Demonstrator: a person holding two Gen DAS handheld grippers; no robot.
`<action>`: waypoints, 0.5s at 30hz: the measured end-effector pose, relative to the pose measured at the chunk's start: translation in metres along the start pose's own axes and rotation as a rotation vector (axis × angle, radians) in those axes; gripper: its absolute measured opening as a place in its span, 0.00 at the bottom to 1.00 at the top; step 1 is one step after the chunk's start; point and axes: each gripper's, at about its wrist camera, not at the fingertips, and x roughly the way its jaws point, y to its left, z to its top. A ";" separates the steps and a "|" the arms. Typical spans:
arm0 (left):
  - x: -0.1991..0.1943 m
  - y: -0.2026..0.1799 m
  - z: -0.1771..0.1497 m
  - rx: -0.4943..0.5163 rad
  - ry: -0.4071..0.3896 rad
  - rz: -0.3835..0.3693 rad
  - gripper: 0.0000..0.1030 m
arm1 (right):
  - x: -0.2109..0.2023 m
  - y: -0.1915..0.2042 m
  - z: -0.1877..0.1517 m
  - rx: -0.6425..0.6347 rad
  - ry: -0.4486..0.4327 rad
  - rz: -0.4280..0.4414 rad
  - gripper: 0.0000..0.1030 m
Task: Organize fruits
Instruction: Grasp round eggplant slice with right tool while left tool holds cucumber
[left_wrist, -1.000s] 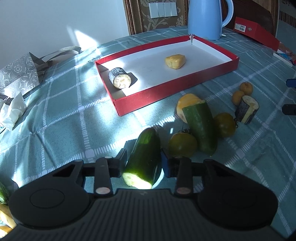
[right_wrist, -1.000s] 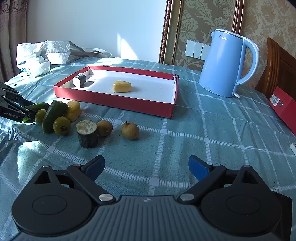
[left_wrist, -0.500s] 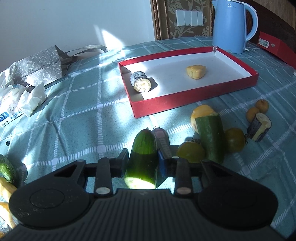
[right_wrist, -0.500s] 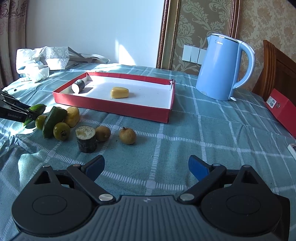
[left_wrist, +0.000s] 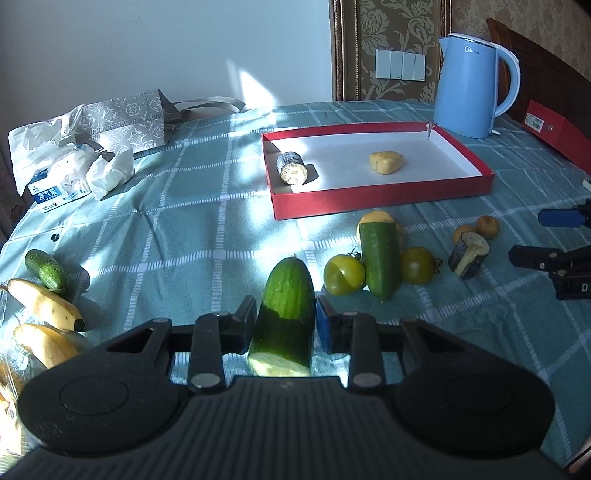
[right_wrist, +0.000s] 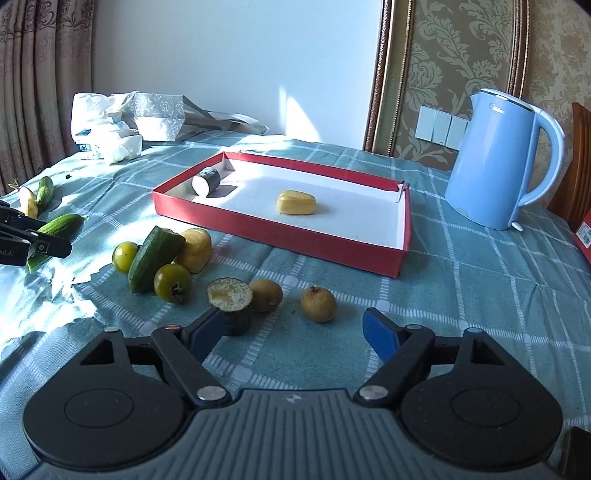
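Pinching the cut half of a dark green cucumber (left_wrist: 286, 314), the left tool (left_wrist: 285, 325) has lifted it off the desk, lower centre, ready for sorting. The right tool (right_wrist: 295, 334), spread, has been narrowing near a small brown fruit (right_wrist: 318, 303). The red shallow cardboard tray (left_wrist: 380, 201), upper centre, holds an eggplant chunk (left_wrist: 291, 168) and a yellow piece (left_wrist: 386, 162).

We are in a home dining room: damask wallpaper (right_wrist: 454, 48) in a carved frame, pleated curtains (right_wrist: 33, 74), a wooden chair (left_wrist: 546, 74), a checked tablecloth (left_wrist: 184, 206) over the counter, a blue electric kettle (right_wrist: 495, 162) beside wall switches (left_wrist: 399, 64)
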 end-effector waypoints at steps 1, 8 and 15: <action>-0.002 0.000 -0.003 -0.004 0.005 0.002 0.30 | 0.003 0.003 0.001 -0.007 0.005 0.011 0.76; -0.011 0.003 -0.016 -0.035 0.028 0.018 0.30 | 0.023 0.024 0.006 -0.065 0.022 0.091 0.73; -0.018 0.006 -0.020 -0.046 0.032 0.023 0.30 | 0.043 0.038 0.008 -0.121 0.059 0.119 0.53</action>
